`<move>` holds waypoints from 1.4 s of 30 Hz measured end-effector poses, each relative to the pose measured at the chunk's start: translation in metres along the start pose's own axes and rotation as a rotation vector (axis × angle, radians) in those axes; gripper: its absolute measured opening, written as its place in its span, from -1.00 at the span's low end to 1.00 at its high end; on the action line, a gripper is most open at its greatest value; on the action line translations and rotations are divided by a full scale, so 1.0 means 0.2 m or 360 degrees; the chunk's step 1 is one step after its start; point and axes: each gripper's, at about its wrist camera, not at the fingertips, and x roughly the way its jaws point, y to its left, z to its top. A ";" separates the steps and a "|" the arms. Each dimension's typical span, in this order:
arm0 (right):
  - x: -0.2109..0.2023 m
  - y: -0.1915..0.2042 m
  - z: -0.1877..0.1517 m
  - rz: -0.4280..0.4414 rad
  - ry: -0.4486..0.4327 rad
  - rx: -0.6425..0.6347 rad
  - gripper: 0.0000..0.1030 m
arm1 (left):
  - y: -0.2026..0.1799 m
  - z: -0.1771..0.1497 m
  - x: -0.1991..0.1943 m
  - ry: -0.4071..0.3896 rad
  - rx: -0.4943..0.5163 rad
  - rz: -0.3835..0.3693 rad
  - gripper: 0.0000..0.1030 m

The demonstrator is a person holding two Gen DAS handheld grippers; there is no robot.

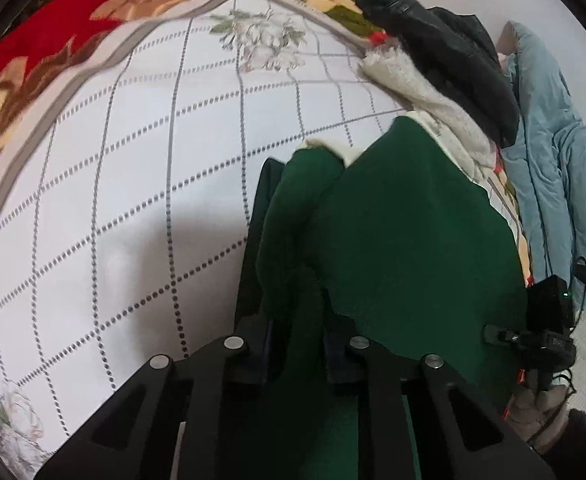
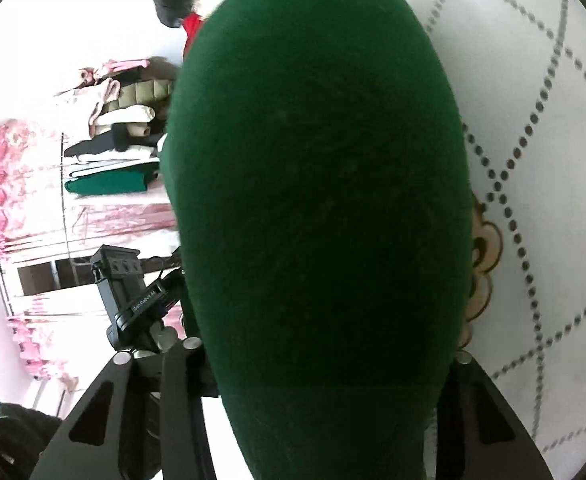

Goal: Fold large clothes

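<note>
Over the bed [image 1: 133, 184]: green garment [image 1: 393, 240] lifted.
Left gripper [image 1: 297, 356]: clenched on a green fold.
Right gripper [image 2: 325, 360]: smothered by cloth, grip unclear.

- Both views: strong fisheye bending; black vignette at the corners; grid lines on the bedsheet [image 1: 133, 168] curve towards the rim.
- Left wrist: even, soft indoor light. The sheet is bright but not clipped. A grey shadow lies on the sheet left of the green garment [image 1: 393, 240].
- Left wrist: red blanket [image 1: 53, 32] smeared near the top edge; centre fairly sharp.
- Right wrist: background overexposed; pink curtain [image 2: 9, 200] and wall washed to white, light strongest on that side.
- Right wrist: garment [image 2: 321, 200] fills the centre, very dark, weave soft and out of focus.
- Right wrist: sheet dots at right mildly blurred.
</note>
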 end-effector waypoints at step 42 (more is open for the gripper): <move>0.20 -0.13 -0.09 -0.0103 0.0224 -0.0017 -0.08 | 0.04 0.17 0.16 0.0176 0.0027 -0.0189 -0.66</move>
